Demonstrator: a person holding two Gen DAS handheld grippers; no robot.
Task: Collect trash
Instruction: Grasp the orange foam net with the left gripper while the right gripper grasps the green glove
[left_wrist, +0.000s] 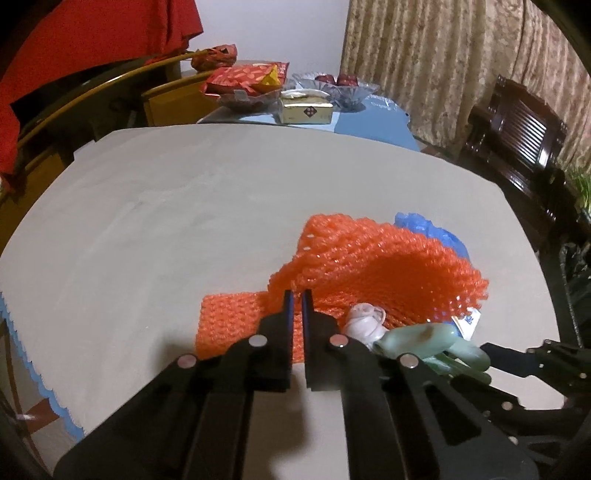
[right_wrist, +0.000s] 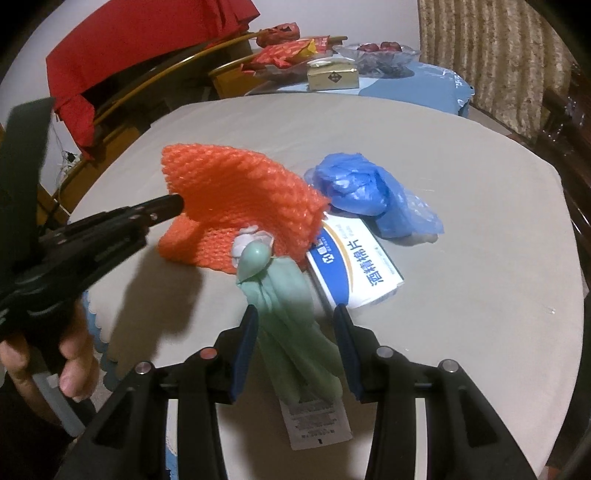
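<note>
on the beige table (right_wrist: 461, 192) by curtains (left_wrist: 461, 66), left hand-held gripper (left_wrist: 297, 295) pinches orange foam net (left_wrist: 369, 266); right hand-held gripper (right_wrist: 295, 314) spread.

Knobbly orange foam netting (right_wrist: 236, 192), crinkled glossy blue plastic bag (right_wrist: 365, 192), matt grey tablecloth (right_wrist: 461, 258).

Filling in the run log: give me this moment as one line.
left claw: shut on orange foam net | right claw: open around green tube | tube at net mouth
</note>
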